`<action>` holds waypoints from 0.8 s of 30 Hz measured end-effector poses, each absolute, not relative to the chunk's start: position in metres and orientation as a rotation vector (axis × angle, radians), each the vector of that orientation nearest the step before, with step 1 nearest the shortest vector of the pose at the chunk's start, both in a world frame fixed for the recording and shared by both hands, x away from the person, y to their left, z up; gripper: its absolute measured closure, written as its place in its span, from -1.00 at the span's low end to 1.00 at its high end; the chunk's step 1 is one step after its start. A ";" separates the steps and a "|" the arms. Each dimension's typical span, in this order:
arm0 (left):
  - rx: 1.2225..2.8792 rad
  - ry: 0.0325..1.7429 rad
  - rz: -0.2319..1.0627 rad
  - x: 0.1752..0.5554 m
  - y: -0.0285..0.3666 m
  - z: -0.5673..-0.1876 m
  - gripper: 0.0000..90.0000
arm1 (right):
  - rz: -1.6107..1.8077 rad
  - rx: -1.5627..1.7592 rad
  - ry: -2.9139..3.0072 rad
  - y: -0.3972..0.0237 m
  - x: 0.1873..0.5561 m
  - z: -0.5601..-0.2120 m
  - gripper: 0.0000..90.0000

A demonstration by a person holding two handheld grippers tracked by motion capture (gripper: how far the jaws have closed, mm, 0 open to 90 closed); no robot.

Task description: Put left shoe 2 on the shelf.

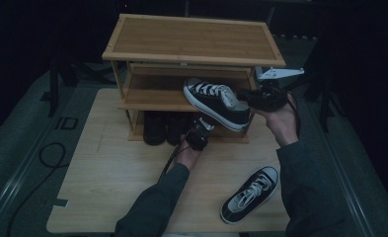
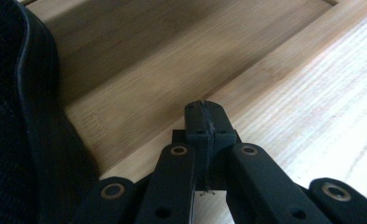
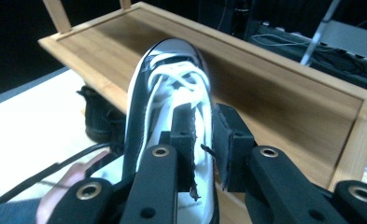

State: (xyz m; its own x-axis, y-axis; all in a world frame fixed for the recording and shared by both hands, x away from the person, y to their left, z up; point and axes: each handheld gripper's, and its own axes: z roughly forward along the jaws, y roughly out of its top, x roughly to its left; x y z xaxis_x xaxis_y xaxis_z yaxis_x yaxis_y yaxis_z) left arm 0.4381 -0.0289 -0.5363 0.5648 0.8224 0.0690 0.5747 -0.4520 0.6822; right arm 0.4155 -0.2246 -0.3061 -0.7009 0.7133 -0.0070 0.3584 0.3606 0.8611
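While the right claw (image 1: 246,100) grips the sneaker (image 1: 215,102) by its heel collar, holding it tilted at the rack's (image 1: 191,39) middle shelf for stowing, the left claw (image 1: 200,129), clenched empty, waits below; its mate (image 1: 251,193) lies on the tabletop (image 1: 117,163).

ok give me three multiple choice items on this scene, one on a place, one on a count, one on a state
1. Where is the shoe that the right gripper holds?
A. at the rack's middle shelf
B. on the rack's top
C. on the floor

2. How many sneakers with white laces show?
A. one
B. two
C. four

3. How are the left gripper's jaws?
A. wide open
B. shut on a lace
C. shut, empty

A: it hangs at the middle shelf.
B: one held, one on the table.
C: the pads meet with nothing between.
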 end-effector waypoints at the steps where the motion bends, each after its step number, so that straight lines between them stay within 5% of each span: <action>1: 2.190 1.127 0.521 0.441 -0.030 -0.539 1.00 | 1.279 0.933 2.254 -0.225 0.414 -0.306 0.76; 24: 2.211 1.116 0.527 0.466 -0.026 -0.539 0.96 | 1.169 0.972 2.255 -0.263 0.408 -0.306 0.84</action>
